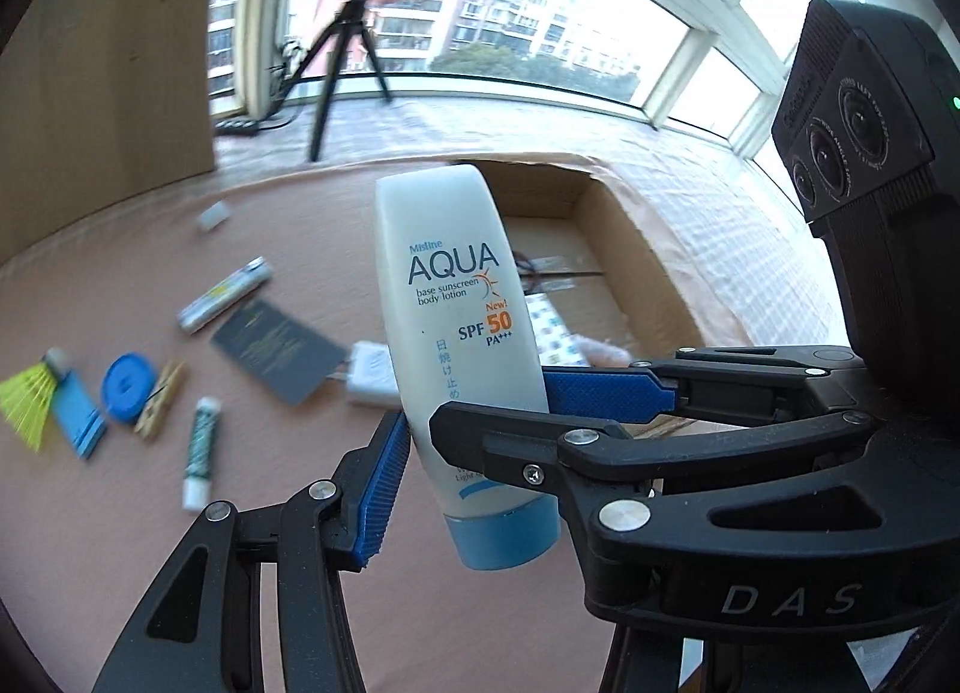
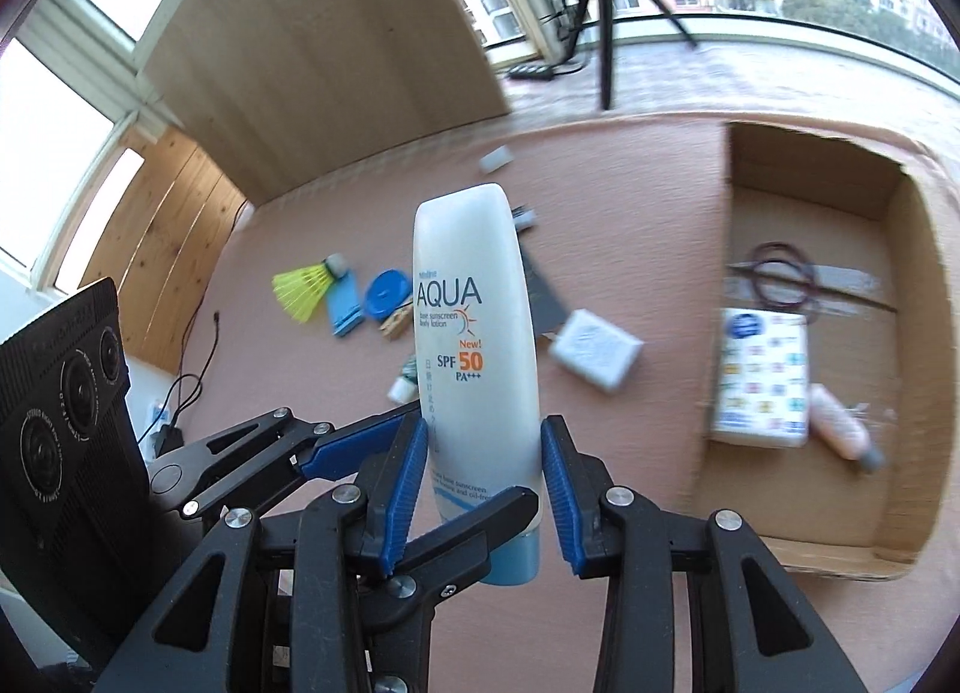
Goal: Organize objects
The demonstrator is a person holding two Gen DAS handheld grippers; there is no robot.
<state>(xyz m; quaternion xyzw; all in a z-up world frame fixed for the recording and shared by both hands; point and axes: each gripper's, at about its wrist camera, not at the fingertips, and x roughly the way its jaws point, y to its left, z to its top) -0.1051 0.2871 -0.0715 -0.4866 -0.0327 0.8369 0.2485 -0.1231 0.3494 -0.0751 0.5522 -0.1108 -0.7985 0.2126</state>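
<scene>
1. Right gripper: its blue pads are pressing both sides of the sunscreen tube, low down near the blue cap, and holding it upright above the pink table.
2. Left gripper: it is crossing in from the side with its jaws about half open, one pad lying against the tube's left edge and the other finger passing behind the tube; whether that finger is touching cannot be told.
3. Cardboard box: it is standing open to the right, holding a patterned packet, a pink tube and a dark loop.
4. Table items: a yellow shuttlecock, blue disc, clothespin and white adapter are lying beyond the tube, blurred.
</scene>
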